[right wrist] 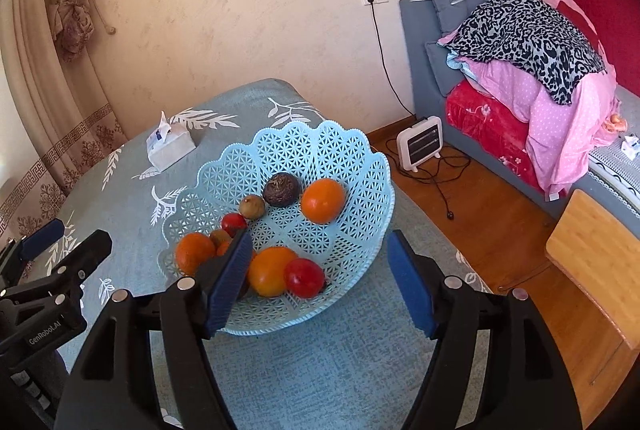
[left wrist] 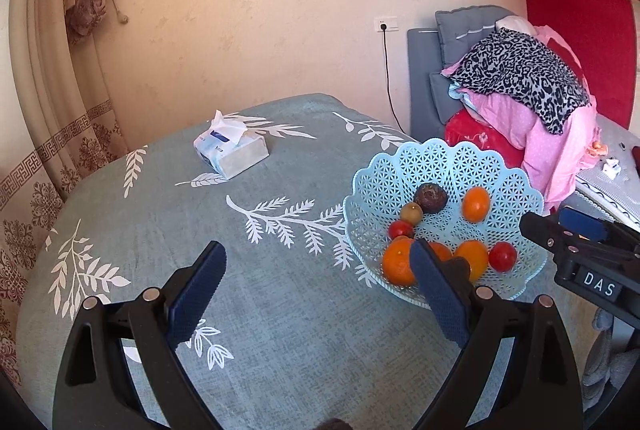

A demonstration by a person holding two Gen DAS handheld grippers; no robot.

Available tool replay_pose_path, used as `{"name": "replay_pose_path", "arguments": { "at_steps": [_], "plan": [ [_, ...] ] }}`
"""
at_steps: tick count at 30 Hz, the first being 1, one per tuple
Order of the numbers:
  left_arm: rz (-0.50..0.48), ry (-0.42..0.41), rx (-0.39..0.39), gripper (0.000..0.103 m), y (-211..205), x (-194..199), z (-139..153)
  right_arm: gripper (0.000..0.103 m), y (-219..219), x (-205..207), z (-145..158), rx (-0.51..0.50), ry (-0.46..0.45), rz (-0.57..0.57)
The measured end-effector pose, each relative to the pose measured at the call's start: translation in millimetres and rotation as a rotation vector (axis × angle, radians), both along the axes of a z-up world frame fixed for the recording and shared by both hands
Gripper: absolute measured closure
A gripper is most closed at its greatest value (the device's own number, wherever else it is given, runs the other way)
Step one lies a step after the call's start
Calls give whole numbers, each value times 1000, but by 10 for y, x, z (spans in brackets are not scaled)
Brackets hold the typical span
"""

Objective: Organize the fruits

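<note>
A light blue lattice basket (left wrist: pixel 404 169) (right wrist: pixel 304 145) stands on the table and holds several fruits: oranges (left wrist: pixel 476 204) (right wrist: pixel 322 200), red fruits (left wrist: pixel 503 256) (right wrist: pixel 304 278), a small brown-green fruit (left wrist: pixel 411 213) (right wrist: pixel 252 206) and a dark purple round fruit (left wrist: pixel 430 197) (right wrist: pixel 281 189). My left gripper (left wrist: pixel 316 286) is open and empty, above the tablecloth left of the basket. My right gripper (right wrist: pixel 320 278) is open and empty, hovering over the basket's near rim; it also shows at the right edge of the left wrist view (left wrist: pixel 560 238).
A tissue box (left wrist: pixel 231 148) (right wrist: pixel 170 145) lies on the grey-blue leaf-print tablecloth (left wrist: pixel 200 230) behind the basket. A sofa with piled blankets (right wrist: pixel 520 69), a small heater (right wrist: pixel 420 141) on the floor and a wooden stool (right wrist: pixel 596 254) are to the right.
</note>
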State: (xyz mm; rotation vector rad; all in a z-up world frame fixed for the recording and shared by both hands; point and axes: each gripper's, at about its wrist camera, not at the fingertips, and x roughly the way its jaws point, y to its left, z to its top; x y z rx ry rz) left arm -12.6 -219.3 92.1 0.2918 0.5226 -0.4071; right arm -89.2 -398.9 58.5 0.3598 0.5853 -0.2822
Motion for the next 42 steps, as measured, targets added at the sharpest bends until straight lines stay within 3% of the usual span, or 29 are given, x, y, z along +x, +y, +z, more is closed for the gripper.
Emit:
{"name": "replay_pose_path", "arguments": {
  "at_steps": [11,42],
  "plan": [
    [-14,-39,40,11,-103,-106,-28,20,71,-34,9,-55,-5,9],
    [-31,-34,92,11,-211,-74,-146,20,155,38,-89,-93,38,34]
  ]
}}
